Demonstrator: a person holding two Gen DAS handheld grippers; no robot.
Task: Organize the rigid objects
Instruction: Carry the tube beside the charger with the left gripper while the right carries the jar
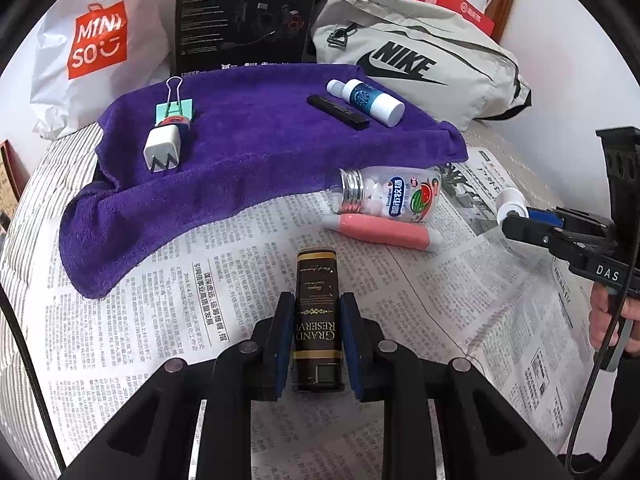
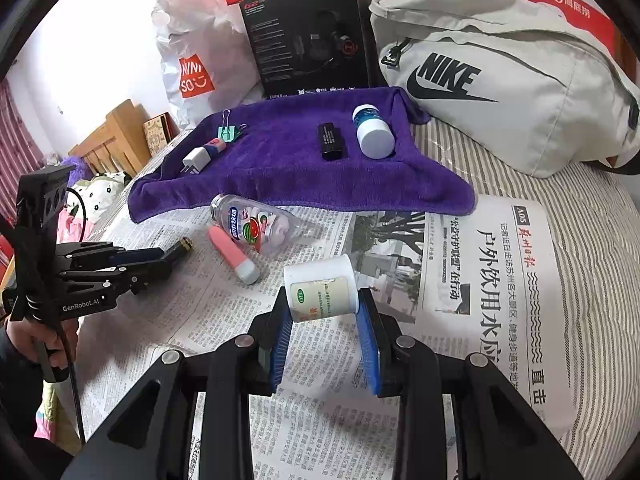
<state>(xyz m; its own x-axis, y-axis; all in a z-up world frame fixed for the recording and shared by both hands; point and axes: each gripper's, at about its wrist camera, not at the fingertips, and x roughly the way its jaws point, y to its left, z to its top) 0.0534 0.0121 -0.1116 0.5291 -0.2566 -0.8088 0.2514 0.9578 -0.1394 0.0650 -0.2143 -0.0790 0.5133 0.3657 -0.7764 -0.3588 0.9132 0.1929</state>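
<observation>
Across the bed lies a spread newspaper, and the purple towel draped over its far part is your landmark. Behind the towel stand a grey Nike bag, a black headset box and a white Miniso bag.

On the towel's left part you have a white charger plug touching a green binder clip. On its right part lie a blue-and-white bottle and, just beside it, a black stick.

Just in front of the towel's near edge lies a clear candy bottle on its side, with a pink tube against it on the side away from the towel.

Your left tool is narrow, its 2 blue pads clamped on a dark bottle with gold bands, held over the newspaper in front of the towel. Your right tool is also narrow, gripping a white jar with a pale label, in front of the towel's right corner and clear of the candy bottle. Whether either held item touches the paper, you cannot tell.
</observation>
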